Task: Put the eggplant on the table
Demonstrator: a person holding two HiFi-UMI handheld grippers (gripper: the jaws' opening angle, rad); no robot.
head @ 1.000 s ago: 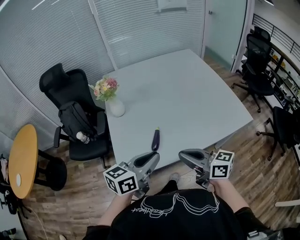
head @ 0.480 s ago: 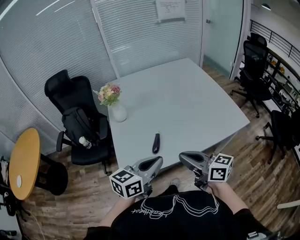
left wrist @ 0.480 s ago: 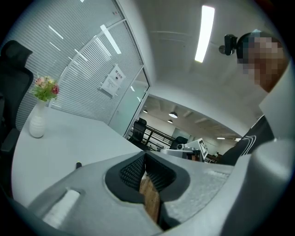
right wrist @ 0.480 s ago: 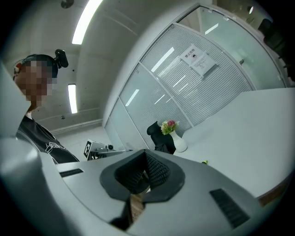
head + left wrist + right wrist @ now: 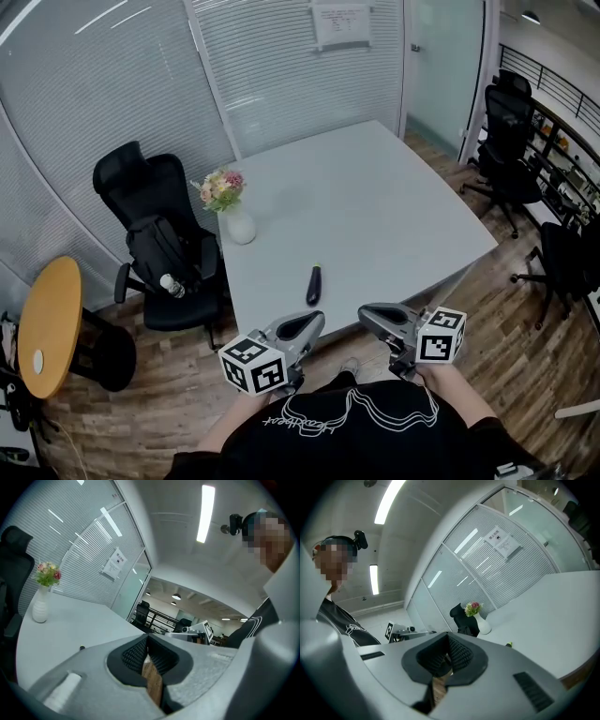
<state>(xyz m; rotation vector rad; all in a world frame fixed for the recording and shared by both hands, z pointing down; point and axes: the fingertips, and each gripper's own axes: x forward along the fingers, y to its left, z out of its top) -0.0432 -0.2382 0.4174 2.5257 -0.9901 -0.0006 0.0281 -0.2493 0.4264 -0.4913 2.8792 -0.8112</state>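
Note:
The dark purple eggplant (image 5: 313, 285) lies on the pale grey table (image 5: 375, 202), close to its near edge and touched by nothing. Both grippers hover over the floor just short of that edge, pointing toward the table. My left gripper (image 5: 307, 325) is shut and holds nothing; from its own view its pads meet (image 5: 147, 644), and the eggplant's tip (image 5: 82, 647) shows as a small dark spot. My right gripper (image 5: 372, 317) is shut too, with nothing between its pads (image 5: 449, 641). The eggplant's end (image 5: 508, 644) peeks over its jaw.
A white vase of flowers (image 5: 234, 223) stands at the table's left edge. A black office chair with a backpack (image 5: 159, 246) is beside it, and a round wooden table (image 5: 45, 323) stands further left. More office chairs (image 5: 511, 127) stand at the right on the wooden floor.
The head view has tilted up a little. Both grippers stay just before the table's near edge, raised only slightly. The eggplant has not moved on the table.

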